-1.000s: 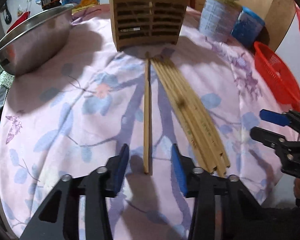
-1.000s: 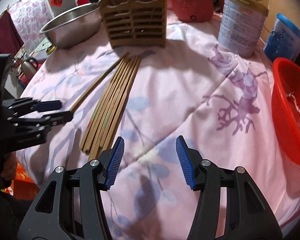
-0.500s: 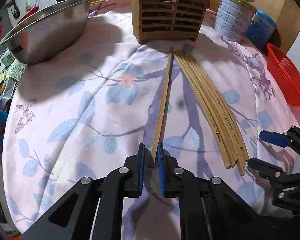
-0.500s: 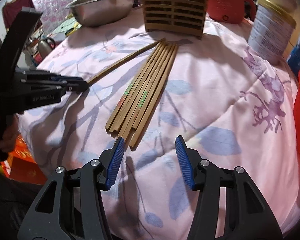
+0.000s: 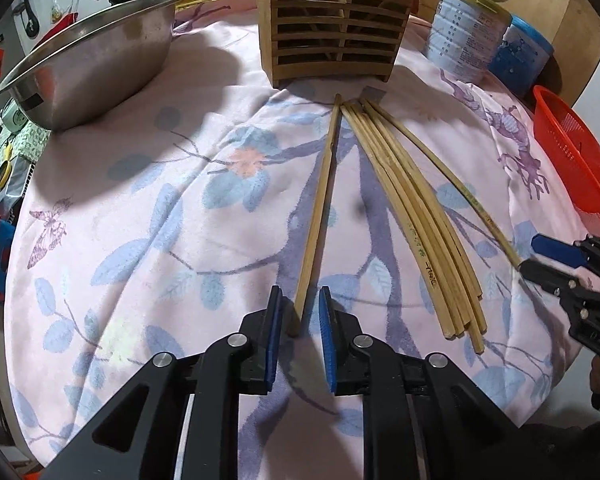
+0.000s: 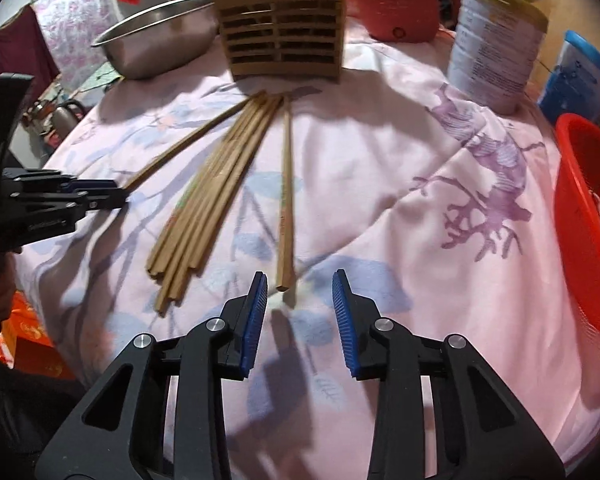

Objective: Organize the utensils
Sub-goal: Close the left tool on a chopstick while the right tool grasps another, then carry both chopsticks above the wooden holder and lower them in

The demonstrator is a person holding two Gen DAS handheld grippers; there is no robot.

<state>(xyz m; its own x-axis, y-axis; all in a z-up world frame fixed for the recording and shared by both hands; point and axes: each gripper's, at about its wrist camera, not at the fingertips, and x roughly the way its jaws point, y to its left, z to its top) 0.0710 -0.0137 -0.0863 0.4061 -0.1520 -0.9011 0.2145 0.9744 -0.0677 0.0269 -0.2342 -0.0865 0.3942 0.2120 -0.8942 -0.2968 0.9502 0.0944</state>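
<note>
A slatted wooden utensil holder (image 5: 336, 40) (image 6: 284, 40) stands at the back of the pink flowered tablecloth (image 5: 140, 200). In front of it lies a bundle of bamboo chopsticks (image 5: 412, 216) (image 6: 212, 200). One chopstick (image 5: 318, 208) (image 6: 188, 144) lies apart on the left. Its near end sits between the jaws of my left gripper (image 5: 300, 308) (image 6: 118, 196), which are opening, with a gap beside the stick. Another chopstick (image 5: 440, 168) (image 6: 286, 200) lies apart on the right. Its near end is just ahead of my right gripper (image 6: 300, 292) (image 5: 534, 254), whose jaws are closing without touching it.
A steel bowl (image 5: 92, 52) (image 6: 160, 40) sits at the back left. A tall tin (image 5: 468, 36) and a blue container (image 5: 524, 56) stand at the back right, a red pot (image 6: 400, 8) behind. A red basket (image 5: 572, 152) (image 6: 584, 220) lies at the right edge.
The left jaws narrowed around the lone chopstick, then parted a little. One chopstick now lies apart from the bundle's right side. The right gripper moved over its end and its jaws narrowed.
</note>
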